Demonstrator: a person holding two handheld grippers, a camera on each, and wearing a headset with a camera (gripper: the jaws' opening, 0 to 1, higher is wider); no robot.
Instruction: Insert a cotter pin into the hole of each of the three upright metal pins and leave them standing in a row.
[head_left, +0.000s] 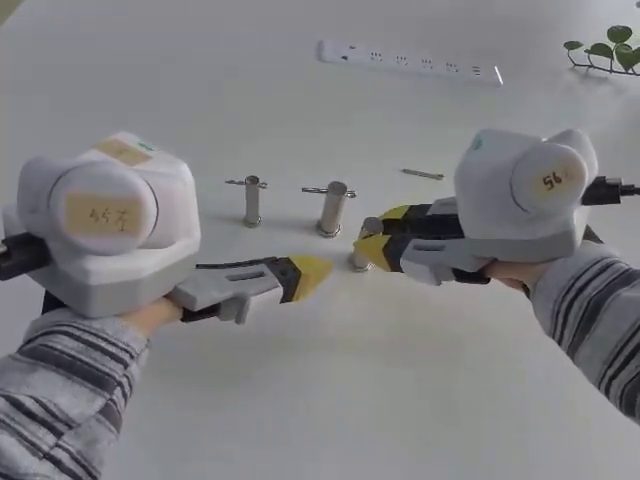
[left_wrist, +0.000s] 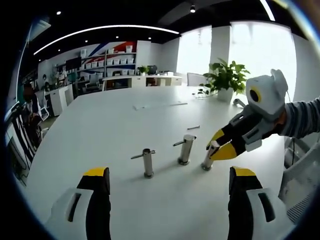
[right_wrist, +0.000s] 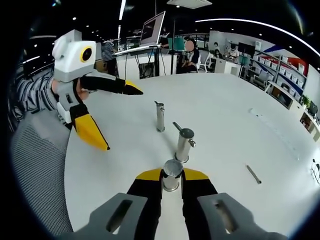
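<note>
Three metal pins (head_left: 333, 208) stand in a row. The right gripper (right_wrist: 172, 176) squeezes the right pin (left_wrist: 208, 157). The left gripper (left_wrist: 169, 173) is wide open, holding nothing.

Illumination is bright, even and diffuse, chiefly from overhead. The white table (head_left: 330, 400) carries only faint, soft-edged shadows at the base of each upright metal pin (head_left: 333, 208). In the left gripper view the windows (left_wrist: 255, 45) are overexposed. Fisheye distortion bends the ceiling light strip (left_wrist: 105, 26) into an arc. The head view is slightly soft.
</note>
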